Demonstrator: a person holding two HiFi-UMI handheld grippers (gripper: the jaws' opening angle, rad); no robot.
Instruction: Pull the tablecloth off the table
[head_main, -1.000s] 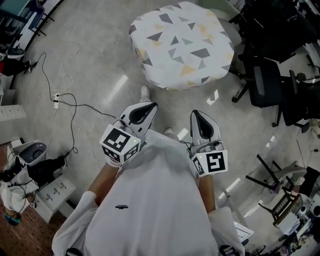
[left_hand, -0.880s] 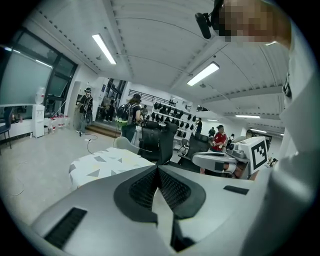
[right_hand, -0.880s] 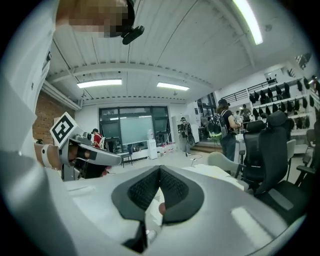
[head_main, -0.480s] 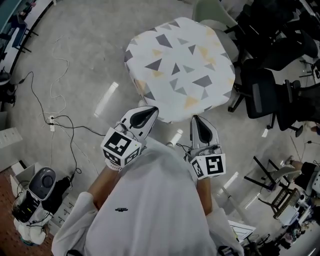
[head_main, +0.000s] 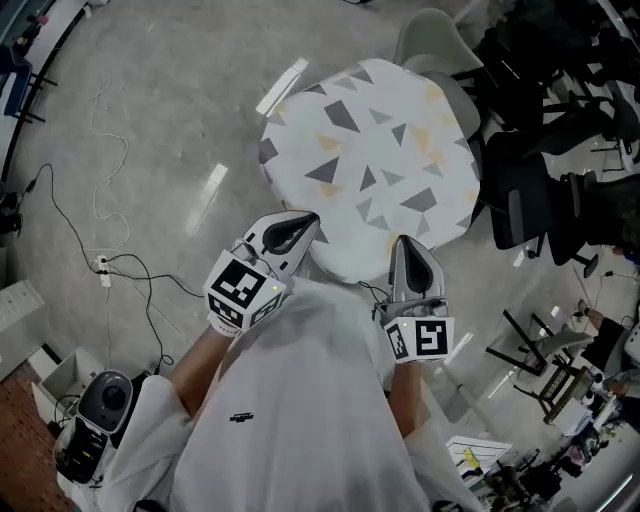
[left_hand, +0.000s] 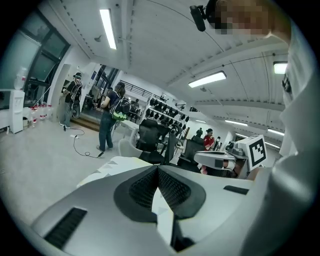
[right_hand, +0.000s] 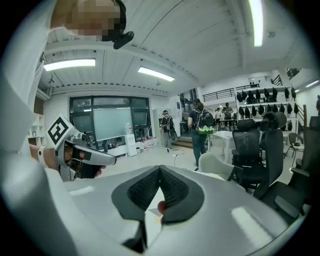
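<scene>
Closer now: tablecloth (head_main: 370, 165) has dropped down the head view, and its near edge now lines up with both gripper tips. One triangle-print cloth, draped over every table edge; table itself hidden. Two grippers, left gripper (head_main: 305, 216) and right gripper (head_main: 400, 242): jaws together, nothing between. One pale chair (head_main: 430, 35) at far edge. Black office chairs (head_main: 530, 200) crowd right, count unclear. Floor (head_main: 180, 110) open on left, cables (head_main: 110, 270) well apart.

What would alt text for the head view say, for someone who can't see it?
From above, a person in a white shirt points the left gripper and right gripper, both shut and empty, at a table covered by a triangle-patterned tablecloth. Black office chairs stand at right; cables lie on the floor at left.
</scene>
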